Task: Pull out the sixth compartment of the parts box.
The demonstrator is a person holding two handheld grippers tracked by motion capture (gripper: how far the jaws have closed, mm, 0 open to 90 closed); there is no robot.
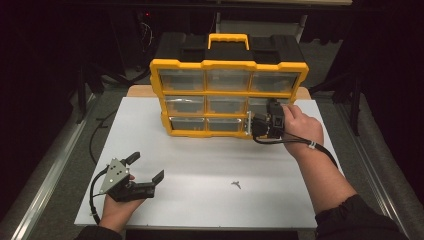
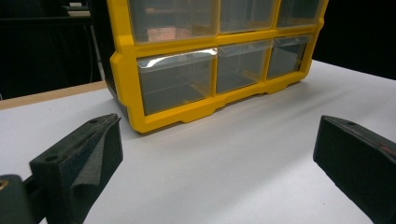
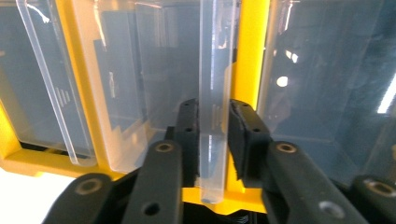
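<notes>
The clear plastic drawer lip of the yellow-framed organiser was clamped between the right gripper fingers, seemingly for pulling, while the left gripper fingers were held wide.

tiny grey object on table too small to identify, drawer contents unclear

Layout: drawer cabinet at the rear of the worktop, tools to either side.

The drawer cabinet stands upright at the far centre of the worktop, drawers facing the person. The right tool is at the cabinet's lower right corner, its jaws either side of the drawer handle of the bottom-right drawer. The left tool rests near the front left edge, well apart from the cabinet. A small part lies on the worktop before the cabinet, right of the left tool.
</notes>
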